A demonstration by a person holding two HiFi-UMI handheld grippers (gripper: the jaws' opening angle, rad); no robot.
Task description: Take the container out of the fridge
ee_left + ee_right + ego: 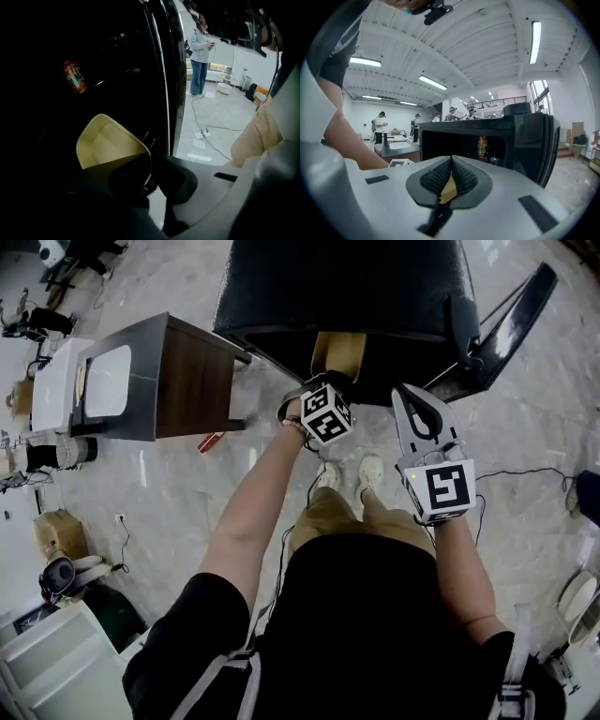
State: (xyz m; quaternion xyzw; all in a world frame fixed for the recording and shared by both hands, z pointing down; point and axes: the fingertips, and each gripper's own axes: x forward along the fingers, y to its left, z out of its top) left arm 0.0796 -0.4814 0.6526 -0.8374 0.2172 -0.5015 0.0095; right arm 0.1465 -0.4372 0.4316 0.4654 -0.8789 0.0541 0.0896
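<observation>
Black tee [375, 615], khaki trousers [328, 517], white shoes [370, 470]

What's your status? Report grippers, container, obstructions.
Left gripper shut on container rim. Right gripper shut, empty. Container at fridge mouth, door open, nothing seen blocking.

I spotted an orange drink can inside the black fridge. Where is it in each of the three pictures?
Head view: not in it; the fridge is seen from above, its inside hidden.
Left gripper view: upper left, the can in the dark interior, above the yellow container.
Right gripper view: just right of centre, the can stands inside the open fridge.
Shared landmark: the black fridge.
</observation>
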